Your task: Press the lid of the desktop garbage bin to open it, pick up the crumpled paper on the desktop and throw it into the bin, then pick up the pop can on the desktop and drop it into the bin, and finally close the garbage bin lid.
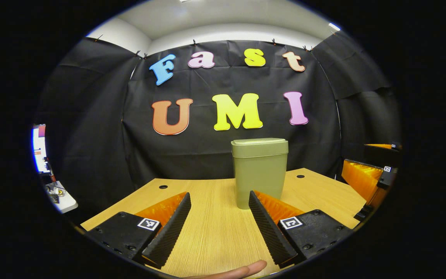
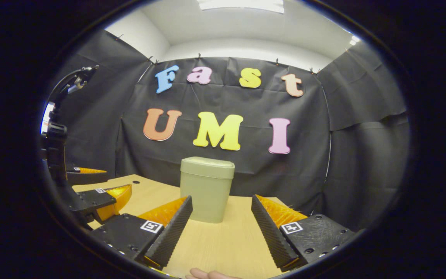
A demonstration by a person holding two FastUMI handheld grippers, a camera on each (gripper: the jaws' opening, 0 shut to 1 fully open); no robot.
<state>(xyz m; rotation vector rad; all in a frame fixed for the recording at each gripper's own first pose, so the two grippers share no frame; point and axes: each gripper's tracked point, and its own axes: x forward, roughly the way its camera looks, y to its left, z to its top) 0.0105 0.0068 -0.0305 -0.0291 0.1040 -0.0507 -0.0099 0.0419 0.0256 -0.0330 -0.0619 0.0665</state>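
Both grippers, left (image 1: 219, 221) and right (image 2: 221, 224), hold jaws spread before the lidded bin (image 1: 259, 172).

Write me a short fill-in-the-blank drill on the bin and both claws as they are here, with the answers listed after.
1. The lid of the green garbage bin is ____.
2. The bin stands upright on the ____ table.
3. The left claw has its fingers spread ____, holding nothing.
4. In the right gripper view, the right claw points toward the ____.

Missing words: closed; wooden; open; bin
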